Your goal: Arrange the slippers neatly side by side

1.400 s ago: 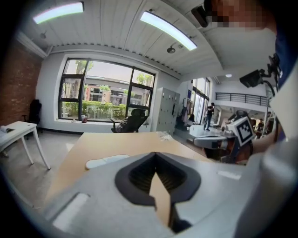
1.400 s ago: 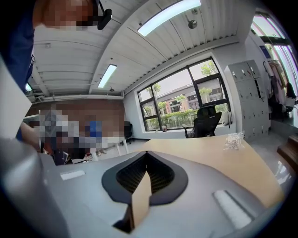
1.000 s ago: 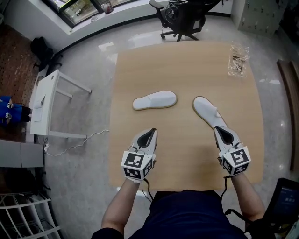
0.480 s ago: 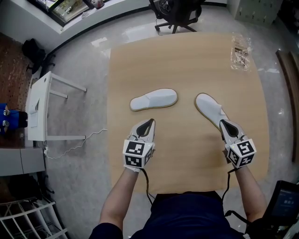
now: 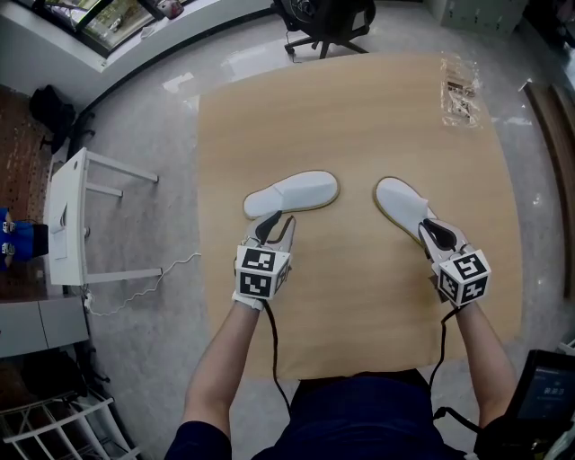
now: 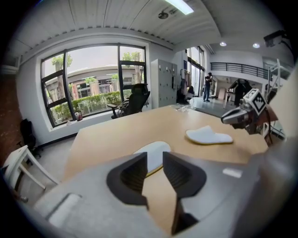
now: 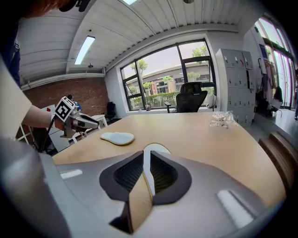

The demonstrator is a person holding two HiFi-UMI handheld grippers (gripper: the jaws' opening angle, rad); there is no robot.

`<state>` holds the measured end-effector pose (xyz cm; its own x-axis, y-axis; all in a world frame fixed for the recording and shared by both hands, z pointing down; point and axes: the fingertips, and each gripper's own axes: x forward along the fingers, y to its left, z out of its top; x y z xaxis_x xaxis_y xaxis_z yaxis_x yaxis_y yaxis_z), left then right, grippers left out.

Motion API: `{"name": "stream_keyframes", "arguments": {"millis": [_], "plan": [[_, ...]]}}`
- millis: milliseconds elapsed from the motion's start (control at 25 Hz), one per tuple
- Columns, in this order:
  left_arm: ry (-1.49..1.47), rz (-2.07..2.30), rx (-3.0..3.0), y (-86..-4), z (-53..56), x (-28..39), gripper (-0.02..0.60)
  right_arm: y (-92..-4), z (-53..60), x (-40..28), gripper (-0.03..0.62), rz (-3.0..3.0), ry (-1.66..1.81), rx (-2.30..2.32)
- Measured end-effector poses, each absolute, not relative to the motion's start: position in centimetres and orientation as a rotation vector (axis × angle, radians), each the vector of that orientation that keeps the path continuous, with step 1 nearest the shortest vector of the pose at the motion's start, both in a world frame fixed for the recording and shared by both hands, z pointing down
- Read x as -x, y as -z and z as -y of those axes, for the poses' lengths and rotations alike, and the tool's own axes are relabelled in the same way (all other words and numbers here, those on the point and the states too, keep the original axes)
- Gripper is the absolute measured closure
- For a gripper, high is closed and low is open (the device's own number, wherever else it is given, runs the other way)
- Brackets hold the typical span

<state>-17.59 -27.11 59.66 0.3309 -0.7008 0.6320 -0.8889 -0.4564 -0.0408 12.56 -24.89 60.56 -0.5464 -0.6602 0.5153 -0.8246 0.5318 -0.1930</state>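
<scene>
Two white slippers lie apart on the wooden table (image 5: pixel 359 117). The left slipper (image 5: pixel 290 193) lies crosswise; the right slipper (image 5: pixel 402 205) points diagonally away. My left gripper (image 5: pixel 272 225) is at the left slipper's near edge. Its jaws are opening, with nothing between them; the slipper (image 6: pixel 153 153) shows just beyond the left gripper (image 6: pixel 154 169). My right gripper (image 5: pixel 433 232) is at the right slipper's near end. Its jaws are opening a little, and the slipper's (image 7: pixel 156 149) pale edge shows in the narrow gap of the right gripper (image 7: pixel 148 169).
A crinkled plastic bag (image 5: pixel 460 90) lies at the table's far right corner. A black office chair (image 5: pixel 323 18) stands beyond the far edge. A white side table (image 5: pixel 76 216) and a cable (image 5: pixel 153 278) are on the floor to the left.
Both grippers have moved forward to the slippers. Their jaws, shut before, now stand apart, the left wider than the right.
</scene>
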Motion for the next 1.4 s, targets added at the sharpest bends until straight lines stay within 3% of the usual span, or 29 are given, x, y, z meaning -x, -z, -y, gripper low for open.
{"name": "stream_keyframes", "arguments": {"millis": [80,360,560,680,1080,1400], "plan": [[-0.876,1.42,-2.283,-60.3,27.6,18.0,0.477,-61.0,25.3,-12.7,0.522,2.375,-0.581,-1.221],[-0.997,1.394,-2.268,-63.0,30.3,20.2,0.472,-62.1,26.3,-13.0,0.52,2.327,-0.499,-1.207],[-1.002,1.254,-2.281,-64.1,32.1,20.0,0.425,-63.0,26.2,-12.5,0.502,2.304,-0.328,-1.067],[-1.001,1.129,-2.279,-64.6,32.5,18.6,0.362,-63.9,26.1,-12.6,0.442,2.297,-0.322,-1.003],[-1.412,0.813,-2.375,-69.0,32.7,17.7,0.37,-66.6,27.2,-13.1,0.413,2.266,-0.357,-0.945],[-1.233,0.915,-2.256,-69.4,31.3,17.3,0.435,-68.8,25.9,-13.8,0.467,2.214,-0.432,-0.952]]}}
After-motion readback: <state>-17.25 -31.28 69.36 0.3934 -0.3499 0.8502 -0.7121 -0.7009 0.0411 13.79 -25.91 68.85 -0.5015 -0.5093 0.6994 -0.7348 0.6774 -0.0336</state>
